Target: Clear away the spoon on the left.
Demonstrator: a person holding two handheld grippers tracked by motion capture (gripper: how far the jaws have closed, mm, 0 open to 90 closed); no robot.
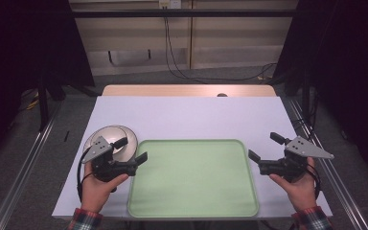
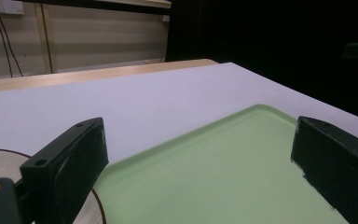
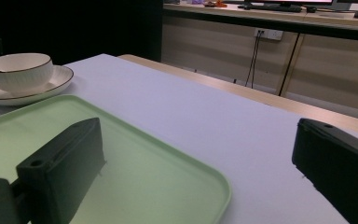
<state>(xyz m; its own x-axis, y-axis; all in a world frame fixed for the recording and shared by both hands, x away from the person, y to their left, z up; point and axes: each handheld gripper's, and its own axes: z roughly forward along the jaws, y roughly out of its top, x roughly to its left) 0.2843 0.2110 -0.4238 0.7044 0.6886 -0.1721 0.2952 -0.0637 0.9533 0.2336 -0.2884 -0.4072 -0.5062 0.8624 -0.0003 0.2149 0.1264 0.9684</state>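
**Two open grippers flank an empty green tray**

The green tray (image 1: 194, 179) lies flat on the near half of the white table (image 1: 191, 115), its long side running left to right. In the left gripper view its pale surface (image 2: 223, 172) spreads between the two black jaws; in the right gripper view its rounded corner (image 3: 168, 182) sits just beyond them.

Just off the tray's far left corner stands a white bowl (image 3: 17, 71) on a dark-rimmed saucer (image 3: 58, 79), seen from above as one round shape (image 1: 124, 136).

The left gripper (image 1: 133, 149) hovers at the tray's left edge, over the near side of the saucer, jaws spread wide with nothing between them. The right gripper (image 1: 266, 147) hangs just right of the tray, jaws likewise apart and empty.
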